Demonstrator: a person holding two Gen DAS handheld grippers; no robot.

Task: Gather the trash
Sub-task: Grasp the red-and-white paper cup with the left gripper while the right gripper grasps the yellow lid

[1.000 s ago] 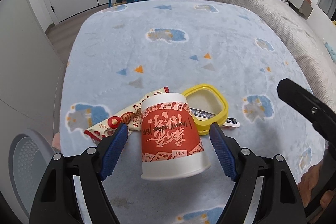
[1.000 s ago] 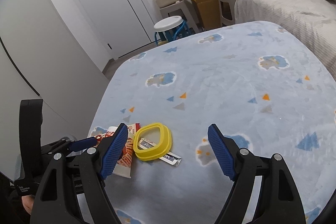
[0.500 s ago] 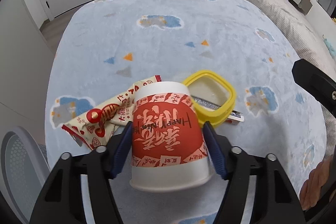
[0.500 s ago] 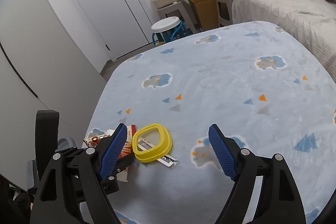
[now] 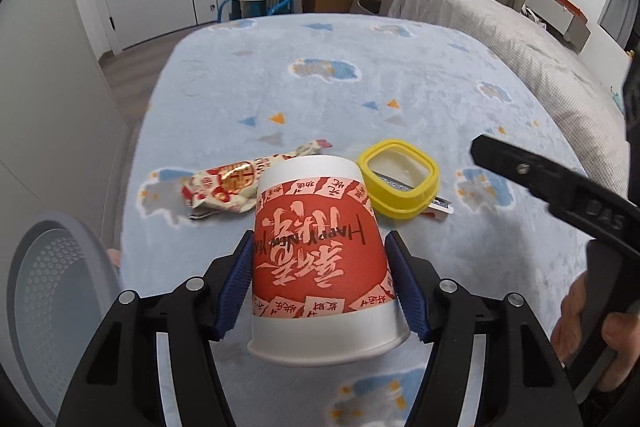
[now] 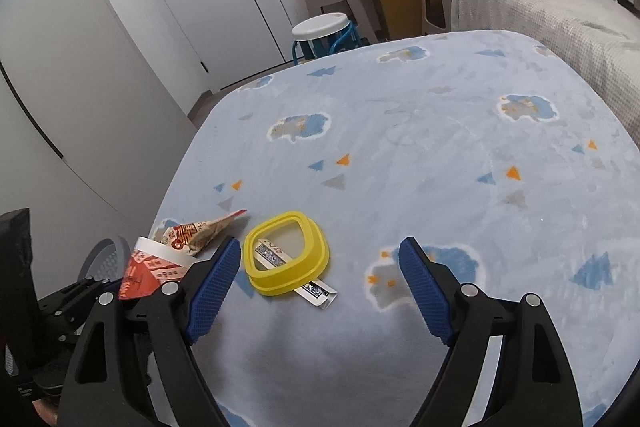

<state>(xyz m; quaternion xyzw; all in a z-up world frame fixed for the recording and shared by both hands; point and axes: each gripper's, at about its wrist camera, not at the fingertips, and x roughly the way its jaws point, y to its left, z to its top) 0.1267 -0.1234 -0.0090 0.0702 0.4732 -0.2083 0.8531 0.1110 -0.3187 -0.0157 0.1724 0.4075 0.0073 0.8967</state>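
The left gripper (image 5: 320, 281) clamps an upside-down white paper cup with a red printed band (image 5: 322, 255), its 2 blue ribbed pads (image 5: 236, 287) pressed against the cup's opposite sides. The cup's wide rim faces the camera and its flat base points away, toward the far side of the table. In the right wrist view the same cup (image 6: 154, 267) shows at the lower left, partly hidden behind the right gripper's left finger.

The landmark here is a yellow rounded-square plastic lid with a clear centre (image 5: 398, 183), lying flat on the pale blue fleece tablecloth with cloud and triangle print (image 5: 360, 75). The held cup sits just nearer the camera than the lid and slightly to its left, its base overlapping the lid's left edge in the left wrist view; whether they touch cannot be told. A crumpled red-and-cream snack wrapper (image 5: 236, 187) lies on the cloth left of the lid, just behind the cup. A small silver-and-blue foil packet (image 6: 316, 293) is tucked under the lid, with 1 end sticking out on the lid's near right side.

The right gripper (image 6: 320, 287) stands wide apart and holds nothing; the lid (image 6: 286, 253) sits between its 2 blue pads (image 6: 212, 287), closer to the left 1, and neither pad visibly touches it. In the left wrist view, the person's right hand (image 5: 588, 323) grips that tool's handle to the right of the lid.

A grey perforated bin (image 5: 48, 307) stands beside the table, well left of the lid.
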